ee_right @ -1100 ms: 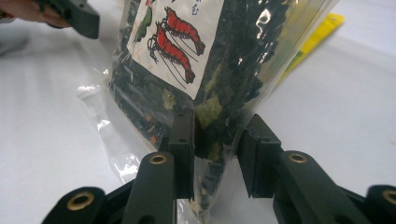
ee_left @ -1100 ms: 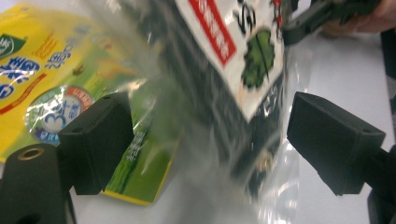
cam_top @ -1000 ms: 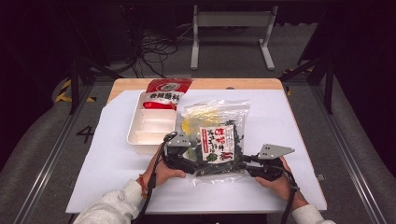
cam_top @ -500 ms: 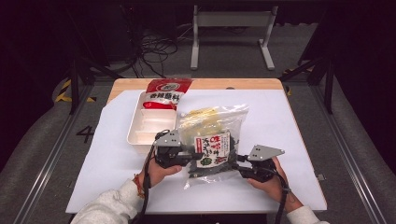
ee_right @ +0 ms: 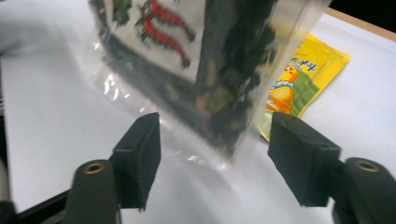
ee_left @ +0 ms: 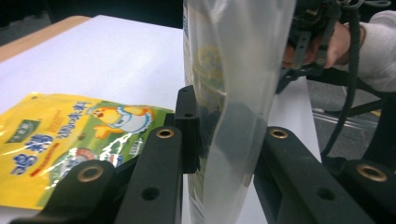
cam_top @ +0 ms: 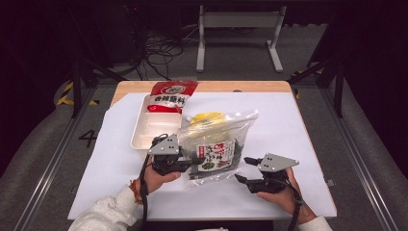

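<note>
My left gripper is pinching the clear bag's left edge; my right gripper, jaws just spreading, is letting go w/ the bag between them, untouched. Bag's hanging near the table's front edge: light, floppy, slick film, so best gripped at the seam. White top; dark room beyond.

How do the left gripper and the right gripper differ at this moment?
The left gripper is shut on the clear bag, its jaws pressing the plastic at the bag's left edge; the right gripper is open, with its pads apart from the bag's corner. The right gripper's jaws have just been opening, while the left gripper's closed on the plastic. Both are black, carry a grey plate and are held beside the same bag over the white table.
</note>
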Demonstrator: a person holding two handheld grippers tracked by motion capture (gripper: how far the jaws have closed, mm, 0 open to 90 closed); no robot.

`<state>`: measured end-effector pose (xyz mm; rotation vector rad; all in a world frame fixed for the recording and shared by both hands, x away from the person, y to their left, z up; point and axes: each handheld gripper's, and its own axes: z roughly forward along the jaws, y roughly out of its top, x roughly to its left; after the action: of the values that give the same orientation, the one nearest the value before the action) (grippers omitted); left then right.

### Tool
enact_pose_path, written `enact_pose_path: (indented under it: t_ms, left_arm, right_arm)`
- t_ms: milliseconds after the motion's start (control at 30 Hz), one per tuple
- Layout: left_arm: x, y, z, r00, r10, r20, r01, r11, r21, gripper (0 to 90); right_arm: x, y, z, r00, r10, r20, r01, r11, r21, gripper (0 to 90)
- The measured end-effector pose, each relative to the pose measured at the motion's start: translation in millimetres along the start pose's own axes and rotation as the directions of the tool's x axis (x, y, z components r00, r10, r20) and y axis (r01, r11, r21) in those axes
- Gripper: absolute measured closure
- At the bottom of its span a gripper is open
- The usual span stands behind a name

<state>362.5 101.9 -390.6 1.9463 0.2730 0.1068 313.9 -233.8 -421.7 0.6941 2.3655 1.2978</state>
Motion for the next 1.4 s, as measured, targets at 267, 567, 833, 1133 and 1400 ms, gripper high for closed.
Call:
enact_pose_path:
  t_ms: [267, 567, 833, 1133, 1400]
  left_arm:
    - [1.9, 1.9, -11.5, 0.9983, 0.034, -0.046, -0.033, 0.9994, 0.008, 77.4]
    - [1.7, 5.8, -34.2, 0.9935, 0.038, -0.108, -0.043, 0.9982, -0.041, 77.3]
    - [4.3, 16.8, -59.9, 0.9847, 0.057, -0.165, -0.07, 0.9945, -0.078, 77.3]
    - [14.9, 30.5, -89.9, 0.9645, 0.08, -0.252, -0.114, 0.986, -0.122, 77.3]
    - [35.3, 32.7, -115.2, 0.9369, 0.097, -0.336, -0.136, 0.9859, -0.097, 77.3]
  right_arm:
    - [-9.8, -4.7, -1.6, 0.9972, 0.049, 0.057, -0.051, 0.998, 0.036, 26.0]
    - [-13.9, -7.6, 6.3, 0.9958, 0.078, 0.047, -0.081, 0.995, 0.062, 24.9]
    - [-13.5, -9.5, 6.9, 0.9948, 0.094, 0.039, -0.097, 0.993, 0.074, 24.4]
    - [-11.8, -14.1, -1.4, 0.9933, 0.099, 0.06, -0.103, 0.993, 0.066, 24.2]
    - [-11.9, -17.2, -0.7, 0.9919, 0.109, 0.066, -0.113, 0.991, 0.074, 24.0]
